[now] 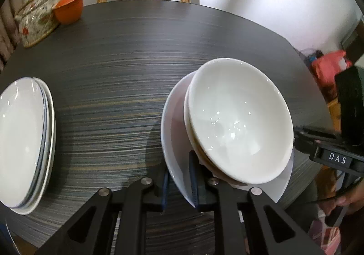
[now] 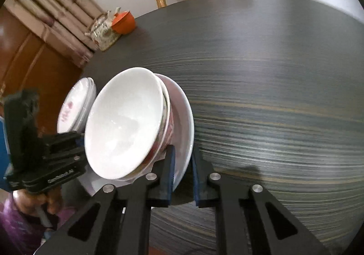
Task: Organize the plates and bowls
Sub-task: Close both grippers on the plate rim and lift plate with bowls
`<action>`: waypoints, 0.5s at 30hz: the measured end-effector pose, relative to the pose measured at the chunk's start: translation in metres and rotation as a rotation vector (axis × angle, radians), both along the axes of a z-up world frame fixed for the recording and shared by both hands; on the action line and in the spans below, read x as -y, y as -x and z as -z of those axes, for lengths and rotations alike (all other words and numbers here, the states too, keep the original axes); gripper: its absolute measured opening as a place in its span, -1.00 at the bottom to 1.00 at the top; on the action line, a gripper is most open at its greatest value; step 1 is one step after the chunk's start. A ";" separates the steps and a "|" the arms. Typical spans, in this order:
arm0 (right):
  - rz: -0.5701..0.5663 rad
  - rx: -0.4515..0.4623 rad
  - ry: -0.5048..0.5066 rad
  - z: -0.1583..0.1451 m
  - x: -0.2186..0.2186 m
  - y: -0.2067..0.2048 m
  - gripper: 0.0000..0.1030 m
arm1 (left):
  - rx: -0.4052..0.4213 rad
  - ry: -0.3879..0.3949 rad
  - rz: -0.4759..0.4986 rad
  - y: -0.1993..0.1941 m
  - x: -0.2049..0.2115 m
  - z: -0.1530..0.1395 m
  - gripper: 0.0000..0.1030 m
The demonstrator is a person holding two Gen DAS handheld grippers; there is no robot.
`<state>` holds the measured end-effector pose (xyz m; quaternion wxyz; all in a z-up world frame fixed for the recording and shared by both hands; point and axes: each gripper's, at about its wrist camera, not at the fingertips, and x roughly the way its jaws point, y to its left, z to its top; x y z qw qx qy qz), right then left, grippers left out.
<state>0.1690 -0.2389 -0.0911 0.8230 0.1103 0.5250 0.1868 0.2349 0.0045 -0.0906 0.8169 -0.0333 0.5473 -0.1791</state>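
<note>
clearly both claws are pinched on the rim of the same white plate (image 1: 175,123), my left gripper (image 1: 179,184) on its near edge and my right gripper (image 2: 183,177) on the opposite edge, with two nested bowls (image 1: 238,118) riding on it above the dark table (image 1: 113,61). glazed ceramic, so i judge it heavy, rigid, slippery and breakable; the bowls look tilted and could slide. the plate stack (image 1: 25,141) sits well apart to the left.
</note>
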 end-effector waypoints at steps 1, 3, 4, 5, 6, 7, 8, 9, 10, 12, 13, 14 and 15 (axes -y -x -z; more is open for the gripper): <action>0.010 -0.010 -0.031 0.002 0.003 0.000 -0.73 | 0.005 -0.011 0.004 0.002 0.002 -0.001 -0.71; 0.016 -0.026 -0.076 0.004 0.009 -0.001 -0.73 | 0.013 -0.030 0.004 0.007 0.002 -0.001 -0.71; 0.016 -0.023 -0.073 0.004 0.009 0.000 -0.73 | 0.010 -0.030 0.003 0.009 0.002 -0.002 -0.71; 0.017 -0.019 -0.065 0.004 0.007 0.002 -0.73 | 0.007 -0.023 0.000 0.009 0.001 -0.002 -0.71; 0.017 -0.014 -0.053 0.003 0.006 0.004 -0.73 | 0.005 -0.017 -0.005 0.010 0.000 -0.002 -0.71; 0.017 -0.013 -0.050 0.003 0.005 0.005 -0.73 | 0.005 -0.015 -0.009 0.011 -0.001 -0.003 -0.71; 0.021 -0.018 -0.061 0.004 0.006 0.006 -0.73 | 0.006 -0.017 -0.011 0.012 -0.001 -0.004 -0.71; 0.025 -0.023 -0.072 0.005 0.006 0.007 -0.73 | 0.007 -0.018 -0.016 0.013 -0.002 -0.005 -0.71; 0.025 -0.026 -0.078 0.005 0.006 0.008 -0.73 | 0.008 -0.015 -0.022 0.013 -0.004 -0.007 -0.72; 0.023 -0.029 -0.079 0.005 0.004 0.009 -0.73 | 0.009 -0.014 -0.025 0.011 0.000 -0.008 -0.72; 0.026 -0.032 -0.084 0.005 0.004 0.010 -0.73 | 0.010 -0.013 -0.030 0.012 -0.002 -0.009 -0.72; 0.025 -0.034 -0.089 0.006 0.004 0.012 -0.73 | 0.012 -0.014 -0.034 0.013 -0.003 -0.009 -0.72; 0.022 -0.034 -0.089 0.005 0.002 0.012 -0.73 | 0.012 -0.017 -0.035 0.013 -0.003 -0.009 -0.73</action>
